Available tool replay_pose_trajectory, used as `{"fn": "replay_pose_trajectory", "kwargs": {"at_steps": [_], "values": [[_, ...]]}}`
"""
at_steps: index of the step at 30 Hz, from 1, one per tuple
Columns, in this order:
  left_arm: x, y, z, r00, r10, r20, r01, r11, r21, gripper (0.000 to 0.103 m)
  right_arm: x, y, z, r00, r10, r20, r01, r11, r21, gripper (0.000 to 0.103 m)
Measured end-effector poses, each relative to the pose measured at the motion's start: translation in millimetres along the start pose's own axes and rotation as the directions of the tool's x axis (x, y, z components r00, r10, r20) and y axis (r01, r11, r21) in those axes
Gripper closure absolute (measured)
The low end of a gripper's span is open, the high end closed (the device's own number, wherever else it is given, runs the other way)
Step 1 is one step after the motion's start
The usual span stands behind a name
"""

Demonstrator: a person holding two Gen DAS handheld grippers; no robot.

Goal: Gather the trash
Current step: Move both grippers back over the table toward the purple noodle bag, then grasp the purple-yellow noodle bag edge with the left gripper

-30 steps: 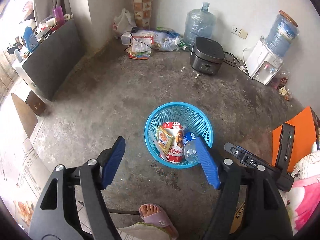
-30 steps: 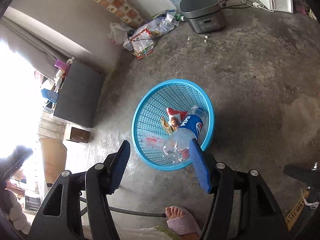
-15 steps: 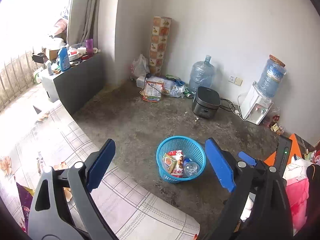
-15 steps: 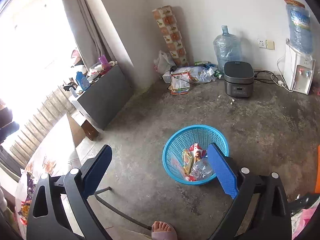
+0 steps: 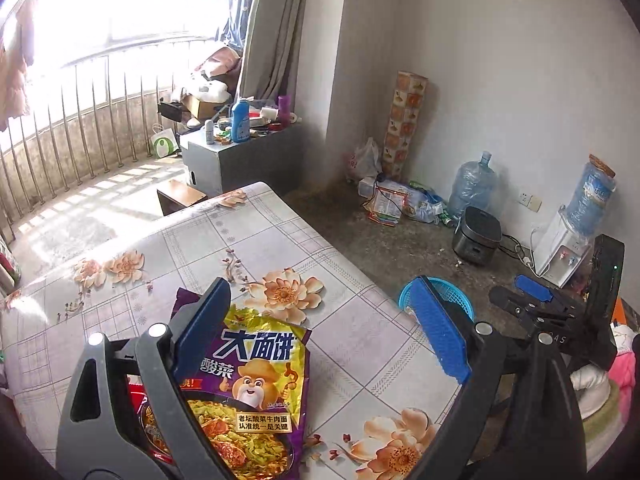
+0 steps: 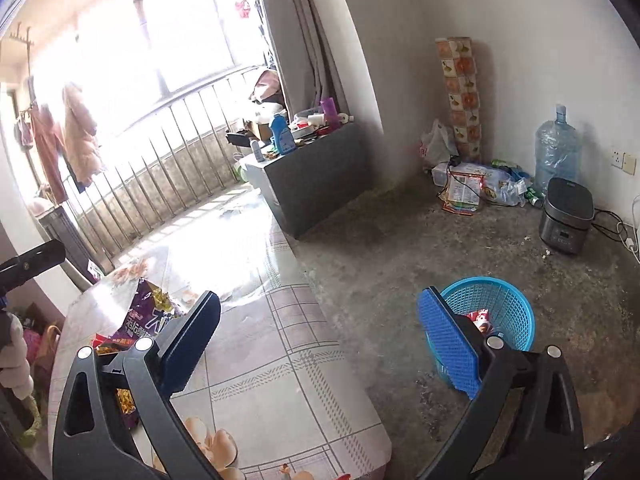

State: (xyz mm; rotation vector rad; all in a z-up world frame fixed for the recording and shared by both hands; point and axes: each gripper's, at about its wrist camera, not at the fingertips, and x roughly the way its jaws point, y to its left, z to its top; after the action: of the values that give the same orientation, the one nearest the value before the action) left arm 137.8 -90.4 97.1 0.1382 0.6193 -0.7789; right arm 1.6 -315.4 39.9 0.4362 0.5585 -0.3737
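A purple and yellow noodle packet (image 5: 256, 392) lies on the flowered table (image 5: 360, 340), over a red wrapper (image 5: 134, 390). My left gripper (image 5: 320, 328) hangs open above it, its left finger (image 5: 204, 328) over the packet's edge and nothing pressed between the pads. The blue basket (image 6: 504, 312) stands on the floor past the table's edge with wrappers inside. My right gripper (image 6: 320, 340) is open and holds nothing, above the table edge with the basket behind its right finger (image 6: 448, 344). In the right wrist view the noodle packet (image 6: 146, 316) is at the left.
A grey rice cooker (image 6: 566, 216), a water jug (image 6: 558, 152) and a pile of bags (image 6: 472, 184) line the far wall. A water dispenser (image 5: 560, 248) stands at the right. A grey cabinet (image 6: 320, 176) with bottles sits by the balcony railing (image 6: 140, 184).
Both grippers rose away from the basket and swung left over the table. Their jaws widened. The noodle packet came into view beneath the left gripper.
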Motion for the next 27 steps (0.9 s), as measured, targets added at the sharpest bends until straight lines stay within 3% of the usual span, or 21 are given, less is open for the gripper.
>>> {"fn": "replay_pose_trajectory", "kwargs": {"at_steps": [5, 9, 11, 15, 21, 27], "values": [[-35.1, 66.9, -18.4, 0.989, 0.143, 0.024, -0.141, 0.987, -0.080, 0.016, 11.2, 25.2, -5.6, 0.989, 0.120, -0.091, -0.118, 0.993, 0.018, 0.007], [-48.1, 111.2, -34.3, 0.978, 0.208, 0.014, -0.203, 0.966, -0.161, 0.016, 28.3, 52.4, -12.9, 0.956, 0.234, -0.175, -0.229, 0.972, 0.046, 0.008], [-48.3, 131.8, -43.2, 0.978, 0.209, -0.003, -0.205, 0.957, -0.206, 0.018, 37.4, 64.3, -18.1, 0.936, 0.275, -0.219, -0.267, 0.962, 0.063, 0.013], [-39.6, 155.4, -63.3, 0.979, 0.194, -0.057, -0.202, 0.942, -0.268, 0.031, 58.1, 84.8, -30.4, 0.890, 0.337, -0.307, -0.320, 0.941, 0.107, 0.022], [-8.5, 171.7, -93.8, 0.983, 0.115, -0.143, -0.158, 0.928, -0.338, 0.049, 91.5, 101.1, -50.2, 0.822, 0.386, -0.418, -0.339, 0.923, 0.184, 0.034], [32.2, 176.6, -118.2, 0.960, 0.115, -0.255, -0.202, 0.915, -0.349, 0.063, 124.4, 114.7, -65.1, 0.773, 0.412, -0.482, -0.338, 0.911, 0.237, 0.043]]}}
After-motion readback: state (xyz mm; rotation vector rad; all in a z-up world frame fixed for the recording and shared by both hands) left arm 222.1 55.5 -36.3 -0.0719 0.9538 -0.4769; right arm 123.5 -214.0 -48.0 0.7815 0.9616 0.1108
